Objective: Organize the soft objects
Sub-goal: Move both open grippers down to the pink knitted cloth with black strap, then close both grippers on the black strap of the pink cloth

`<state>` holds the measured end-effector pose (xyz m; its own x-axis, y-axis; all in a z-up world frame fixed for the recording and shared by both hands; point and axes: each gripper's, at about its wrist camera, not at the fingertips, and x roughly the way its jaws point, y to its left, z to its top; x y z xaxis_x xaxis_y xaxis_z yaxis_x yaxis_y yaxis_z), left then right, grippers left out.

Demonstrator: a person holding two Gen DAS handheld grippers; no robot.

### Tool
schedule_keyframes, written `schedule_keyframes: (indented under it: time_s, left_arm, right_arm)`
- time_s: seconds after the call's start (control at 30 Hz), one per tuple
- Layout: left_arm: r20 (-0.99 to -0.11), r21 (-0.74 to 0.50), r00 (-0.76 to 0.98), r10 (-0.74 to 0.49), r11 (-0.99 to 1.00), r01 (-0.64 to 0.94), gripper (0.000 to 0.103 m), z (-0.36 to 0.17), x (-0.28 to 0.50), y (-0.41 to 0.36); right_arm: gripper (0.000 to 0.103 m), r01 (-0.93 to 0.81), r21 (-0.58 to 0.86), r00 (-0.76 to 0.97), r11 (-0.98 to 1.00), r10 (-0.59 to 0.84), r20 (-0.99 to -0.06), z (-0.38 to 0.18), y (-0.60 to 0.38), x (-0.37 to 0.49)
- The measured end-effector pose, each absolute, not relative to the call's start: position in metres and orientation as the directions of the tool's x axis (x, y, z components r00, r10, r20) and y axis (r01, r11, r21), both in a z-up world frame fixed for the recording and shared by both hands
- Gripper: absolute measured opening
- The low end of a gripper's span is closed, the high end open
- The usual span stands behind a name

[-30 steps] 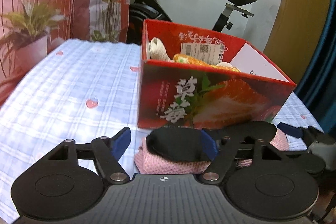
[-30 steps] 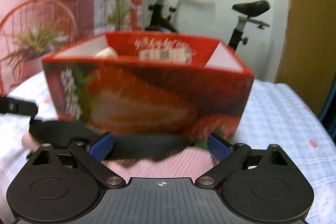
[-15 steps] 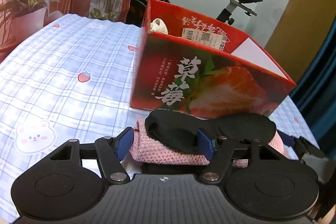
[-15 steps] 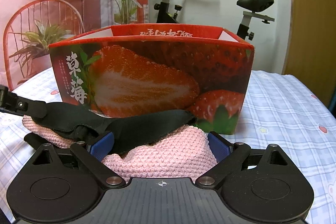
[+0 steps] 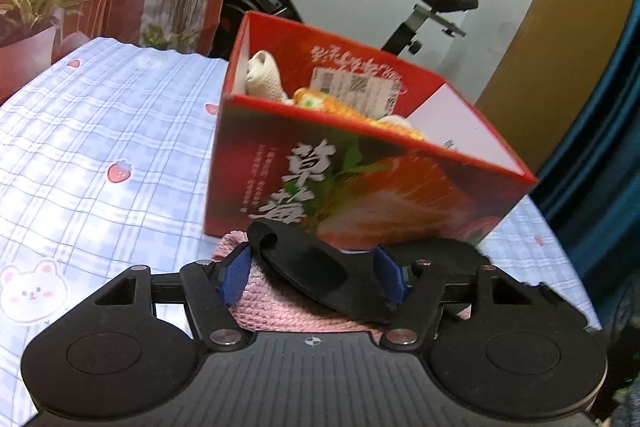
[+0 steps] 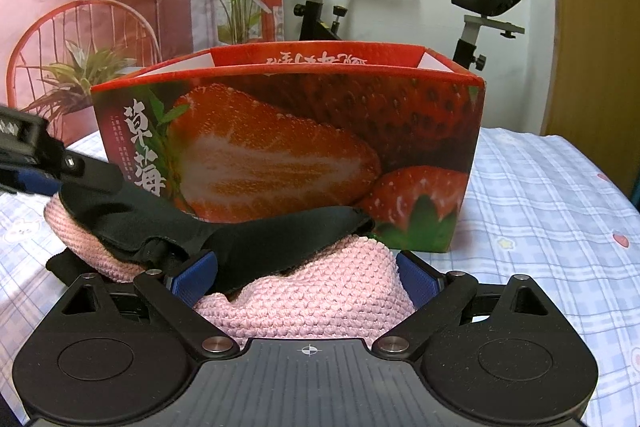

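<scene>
A pink knitted bundle [image 6: 316,297] with a black eye mask [image 6: 256,245] draped over it lies just in front of a red strawberry box [image 6: 304,147]. My right gripper [image 6: 306,277] has its blue pads on both sides of the bundle's right end. My left gripper [image 5: 312,277] closes on the left end of the pink bundle [image 5: 272,303] and the black mask [image 5: 316,267]; it also shows at the left edge of the right wrist view [image 6: 36,167]. The box [image 5: 360,179] holds a cream knitted item [image 5: 264,75] and an orange knitted item [image 5: 332,107].
The table has a blue checked cloth [image 5: 100,131] with strawberry and bear prints. An exercise bike [image 6: 400,3], potted plants [image 5: 28,7] and a red wire chair [image 6: 80,39] stand behind the table. A wooden door [image 6: 596,27] is at the right.
My left gripper has risen and tilted, so the inside of the box shows again, and its pads have closed in on the bundle. The bundle has lifted at its left end.
</scene>
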<state>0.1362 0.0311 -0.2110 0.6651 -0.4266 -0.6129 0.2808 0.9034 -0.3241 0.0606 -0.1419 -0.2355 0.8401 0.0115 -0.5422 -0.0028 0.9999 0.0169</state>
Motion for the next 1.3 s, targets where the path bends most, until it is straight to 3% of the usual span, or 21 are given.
schedule_keyframes:
  time_s: [0.13, 0.3, 0.5, 0.6, 0.73, 1.1, 1.3]
  left_arm:
    - [-0.615, -0.359, 0.644, -0.456, 0.888, 0.287, 0.067, -0.215, 0.134, 0.028]
    - [-0.651, -0.356, 0.624, -0.433, 0.9, 0.253, 0.057, -0.232, 0.138, 0.027]
    - [-0.641, -0.388, 0.648, -0.411, 0.902, 0.188, 0.056, -0.233, 0.151, 0.042]
    - [-0.641, -0.423, 0.649, -0.41, 0.894, 0.147, 0.038, -0.238, 0.159, 0.05]
    - [-0.638, -0.371, 0.66, -0.397, 0.909, 0.188, 0.027, -0.239, 0.151, 0.042]
    - [-0.625, -0.358, 0.665, -0.408, 0.908, 0.22, 0.027, -0.245, 0.145, 0.047]
    - [-0.624, -0.359, 0.664, -0.411, 0.906, 0.224, 0.027, -0.246, 0.143, 0.047]
  right_arm:
    - [0.094, -0.003, 0.019, 0.84, 1.0, 0.013, -0.542, -0.236, -0.142, 0.061]
    - [0.094, -0.003, 0.02, 0.84, 1.0, 0.014, -0.542, -0.236, -0.141, 0.061]
    - [0.094, -0.004, 0.022, 0.841, 1.0, 0.016, -0.541, -0.236, -0.141, 0.061]
    - [0.094, -0.005, 0.025, 0.84, 1.0, 0.018, -0.542, -0.236, -0.141, 0.061]
    - [0.094, -0.007, 0.033, 0.839, 0.999, 0.024, -0.543, -0.236, -0.143, 0.061]
    - [0.092, -0.074, 0.127, 0.762, 0.989, 0.138, -0.633, -0.215, -0.16, 0.087]
    - [0.082, -0.071, 0.23, 0.721, 0.971, 0.209, -0.66, -0.205, -0.176, 0.111]
